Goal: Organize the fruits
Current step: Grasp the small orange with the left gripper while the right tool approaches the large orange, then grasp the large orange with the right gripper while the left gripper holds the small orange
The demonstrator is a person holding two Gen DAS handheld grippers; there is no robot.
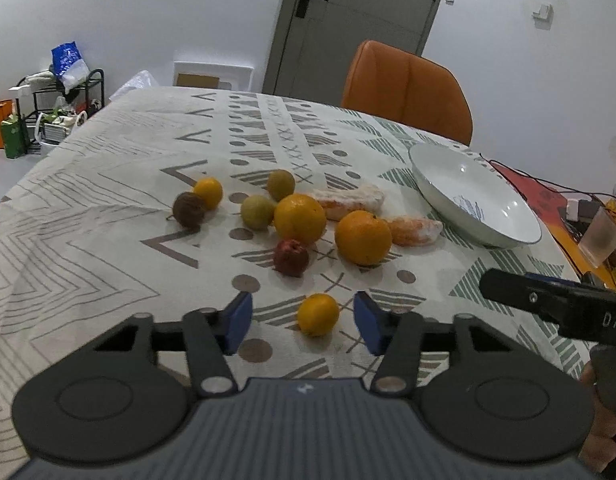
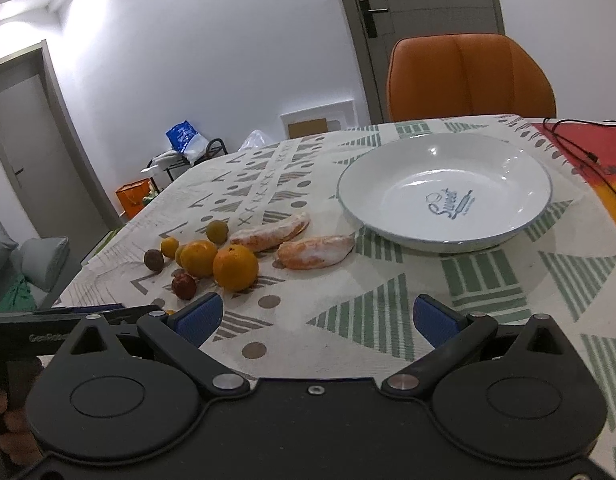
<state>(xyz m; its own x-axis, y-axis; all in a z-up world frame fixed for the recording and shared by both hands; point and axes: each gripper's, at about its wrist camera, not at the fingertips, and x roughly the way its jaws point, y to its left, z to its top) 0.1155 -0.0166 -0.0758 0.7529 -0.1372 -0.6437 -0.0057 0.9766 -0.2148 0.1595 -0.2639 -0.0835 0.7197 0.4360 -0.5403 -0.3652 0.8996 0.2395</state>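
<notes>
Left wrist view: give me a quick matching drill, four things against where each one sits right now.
Things:
1. small orange
2. white plate
3. dark red fruit
4. orange chair

Places:
A. behind the table's far edge
B. between the open fingers of the left gripper
C. on the cloth, right of the fruit pile, nothing in it
D. in front of the two big oranges, nearer the camera

Pairs: 1-B, 2-C, 3-D, 4-A

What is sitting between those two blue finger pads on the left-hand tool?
A small orange fruit lies on the tablecloth between the open left gripper's fingers, apart from both pads. The left wrist view shows it.
</notes>
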